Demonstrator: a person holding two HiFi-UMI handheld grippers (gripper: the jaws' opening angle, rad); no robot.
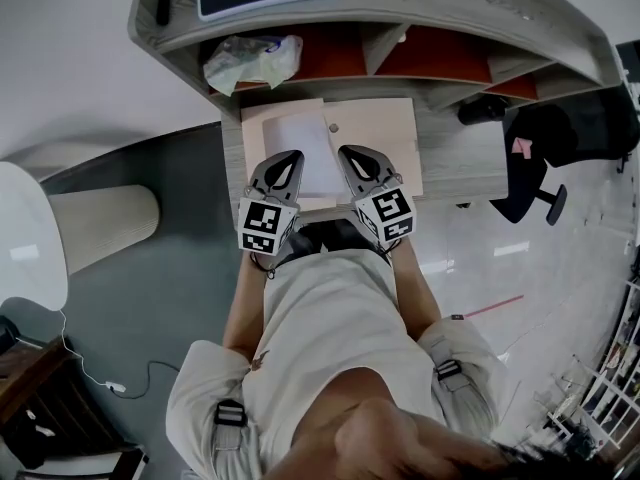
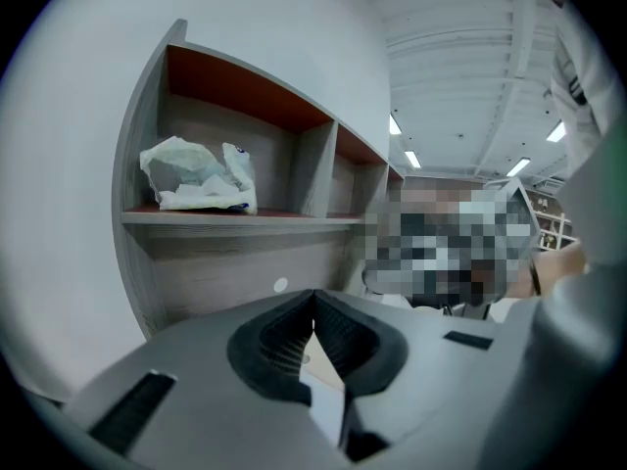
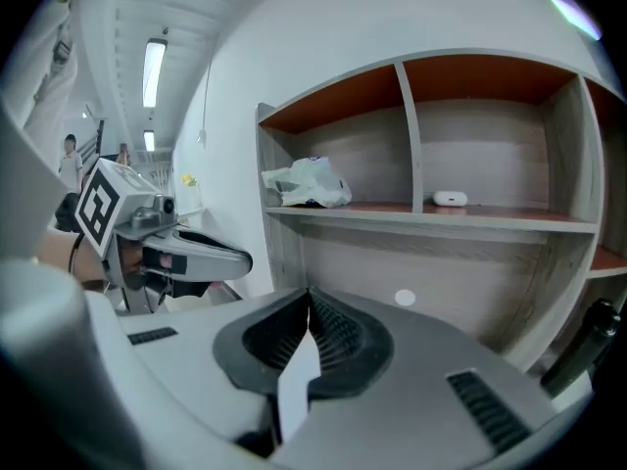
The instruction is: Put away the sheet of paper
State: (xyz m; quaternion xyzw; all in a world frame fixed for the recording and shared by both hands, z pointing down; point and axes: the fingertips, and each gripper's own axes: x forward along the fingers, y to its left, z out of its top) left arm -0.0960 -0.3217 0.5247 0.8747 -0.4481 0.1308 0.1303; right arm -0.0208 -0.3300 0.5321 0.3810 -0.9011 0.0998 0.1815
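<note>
"Where's the plastic bag [image 1: 252,60]?"

"In the shelf unit's [image 1: 450,13] leftmost compartment. A small case [image 3: 450,199] sits in the next compartment to the right."

"And the sheet of paper [image 1: 305,148]?"

"In front of the shelf unit, over a board [image 1: 385,143] on the worktop [image 1: 460,163], with its near edge pinched by the left tool [image 1: 290,158] and right tool [image 1: 350,155]."

"The office chair [image 1: 535,163]?"

"Right of the shelf unit."

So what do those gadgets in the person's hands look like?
The left gripper and right gripper look alike: grey plastic shells tapering to two jaws lined with dark ribbed pads, each with a cube of black-and-white square markers at the back. The person wears pale clothes with buckled straps.
</note>
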